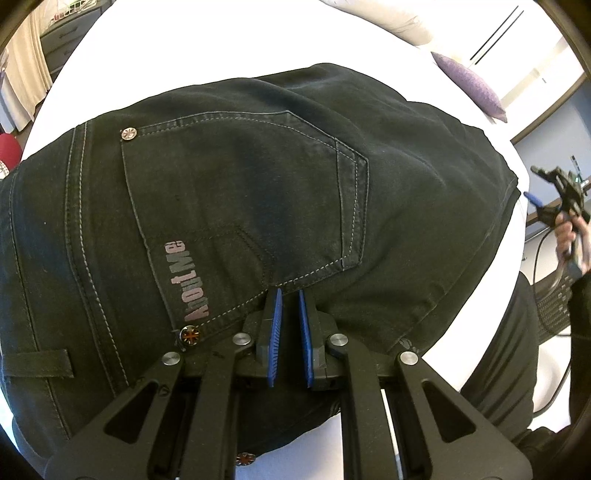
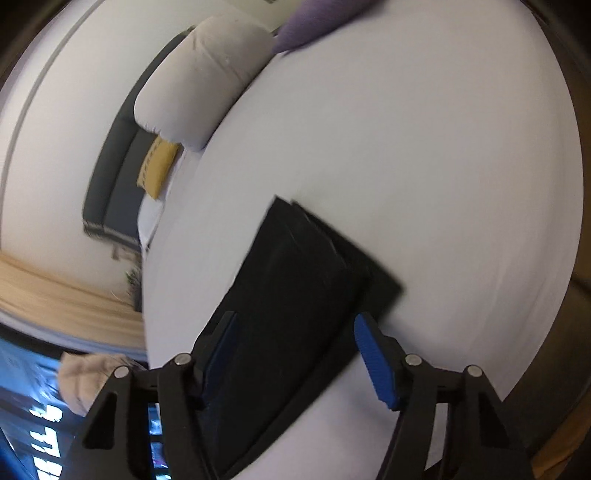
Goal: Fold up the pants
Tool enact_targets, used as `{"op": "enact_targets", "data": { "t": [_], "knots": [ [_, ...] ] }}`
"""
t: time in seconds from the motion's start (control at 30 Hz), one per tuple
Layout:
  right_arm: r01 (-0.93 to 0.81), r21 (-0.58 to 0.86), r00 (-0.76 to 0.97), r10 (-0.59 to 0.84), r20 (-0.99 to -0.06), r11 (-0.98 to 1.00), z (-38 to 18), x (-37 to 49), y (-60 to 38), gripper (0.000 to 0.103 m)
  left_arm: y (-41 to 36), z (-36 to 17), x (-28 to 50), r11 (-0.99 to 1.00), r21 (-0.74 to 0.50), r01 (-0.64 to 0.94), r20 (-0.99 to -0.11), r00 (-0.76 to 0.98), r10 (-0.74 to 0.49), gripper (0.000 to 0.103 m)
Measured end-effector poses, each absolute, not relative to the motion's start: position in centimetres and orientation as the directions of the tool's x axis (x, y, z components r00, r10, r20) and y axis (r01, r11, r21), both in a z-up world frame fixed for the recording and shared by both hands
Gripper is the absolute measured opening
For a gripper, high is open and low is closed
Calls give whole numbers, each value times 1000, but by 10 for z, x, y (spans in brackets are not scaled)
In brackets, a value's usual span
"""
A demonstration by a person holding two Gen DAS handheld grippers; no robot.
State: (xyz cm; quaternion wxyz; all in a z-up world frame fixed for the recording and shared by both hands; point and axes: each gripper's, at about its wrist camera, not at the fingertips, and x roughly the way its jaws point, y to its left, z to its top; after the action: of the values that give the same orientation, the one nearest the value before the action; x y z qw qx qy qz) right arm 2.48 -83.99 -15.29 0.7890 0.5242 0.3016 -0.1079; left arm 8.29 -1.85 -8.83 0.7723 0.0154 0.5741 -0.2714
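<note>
Black jeans [image 1: 258, 192] lie folded on the white bed [image 1: 221, 44], a back pocket with pale lettering facing up. My left gripper [image 1: 290, 293] points steeply down at the pocket's lower seam. Its blue pads [image 1: 275, 325] are almost together, with dark cloth in the narrow gap. In the right wrist view, which is motion-blurred, the jeans [image 2: 295, 266] show as a dark folded rectangle. My right gripper [image 2: 295, 319] hangs open above their near end, and its pads touch nothing. The left wrist view shows that right gripper [image 1: 533, 184] off the bed's right edge, held by a hand [image 1: 570, 236].
A beige pillow [image 2: 199, 85] and a purple cushion [image 1: 472, 85] lie at the head of the bed. A yellow cushion [image 2: 157, 170] rests against a dark headboard [image 2: 110, 177]. A dresser [image 1: 70, 33] stands at the far left. White sheet surrounds the jeans.
</note>
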Motion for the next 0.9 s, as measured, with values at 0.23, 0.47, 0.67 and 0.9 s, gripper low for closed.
{"op": "enact_targets", "data": {
  "t": [0.23,0.47,0.67,0.9],
  "knots": [
    [499,782,806,133,-577,373,-175,39,-828,65,-20,-89,82,856,-283,433,-894,204,-399,10],
    [490,819,823,149,-548,299,-178,37,-829,65,-18,-91,79,856,-287,430,-888,216,-407,10],
    [454,871,866,135,-481,191,-187,30,-826,65,-16,-91,78,856,-282,434,-888,219,-404,10],
    [382,914,910,118,-398,136,-189,36,-826,57,-19,-90,78,859,-274,433,-890,223,-397,10]
  ]
}}
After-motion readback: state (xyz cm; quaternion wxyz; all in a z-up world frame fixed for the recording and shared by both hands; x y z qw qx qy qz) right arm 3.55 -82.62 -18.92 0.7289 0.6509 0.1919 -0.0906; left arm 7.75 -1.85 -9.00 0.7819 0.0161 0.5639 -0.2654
